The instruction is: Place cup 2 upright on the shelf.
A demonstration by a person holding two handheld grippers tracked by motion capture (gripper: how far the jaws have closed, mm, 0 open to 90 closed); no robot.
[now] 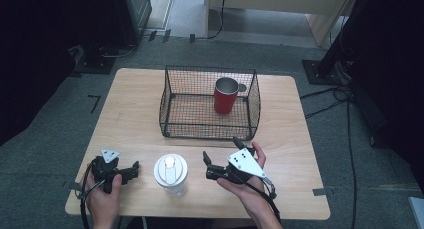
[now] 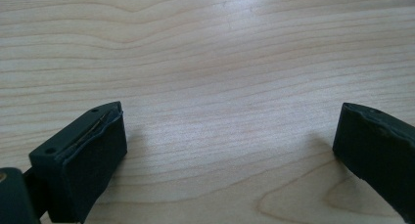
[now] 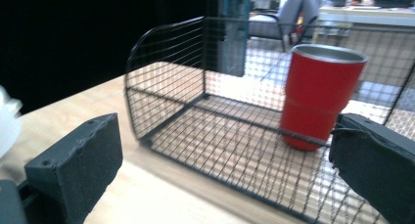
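Note:
A red metal tumbler point(image 1: 225, 96) stands upright inside a black wire basket point(image 1: 172, 109), toward its right rear corner. A white lidded cup point(image 1: 170, 174) stands near the table's front edge. My left gripper point(image 1: 134, 171) rests low at the front left, just left of the white cup, and is open over bare wood point(image 2: 230, 121). My right gripper point(image 1: 220, 148) is held to the right of the white cup, in front of the basket, open and with nothing between its fingers. Its own view point(image 3: 225, 131) looks into the basket point(image 3: 166, 87) at the red tumbler point(image 3: 318, 97).
The wooden table point(image 1: 135, 99) has bare wood left and right of the basket. Cables point(image 1: 330, 96) and stand bases point(image 1: 320, 71) lie on the grey floor around it. The white cup's edge point(image 3: 7, 123) shows at the left of the right gripper view.

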